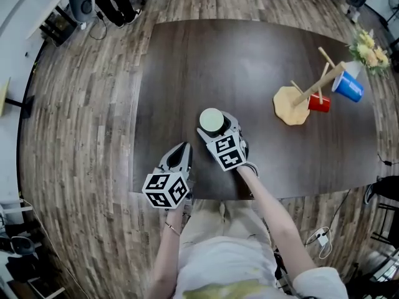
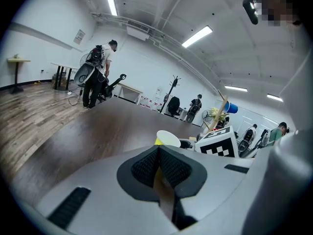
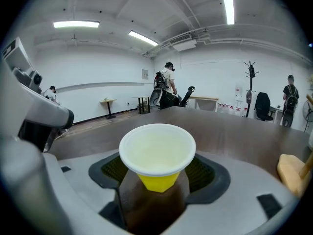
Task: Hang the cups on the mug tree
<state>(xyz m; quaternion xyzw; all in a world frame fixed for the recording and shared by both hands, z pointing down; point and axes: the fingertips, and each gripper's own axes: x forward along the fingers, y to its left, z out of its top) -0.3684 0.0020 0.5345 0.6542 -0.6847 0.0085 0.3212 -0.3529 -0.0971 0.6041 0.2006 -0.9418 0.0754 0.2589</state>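
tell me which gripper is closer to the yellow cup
Right. The yellow cup stands between the open jaws of the right gripper; the left gripper sits apart, nearer the table edge.

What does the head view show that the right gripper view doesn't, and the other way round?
Head view only: the left gripper and the whole mug tree, a red cup and blue cup hanging on it. Right gripper view only: the yellow cup's lower body between the right gripper's open jaws, and people across the room. Both: that cup, the dark table, the tree's base.
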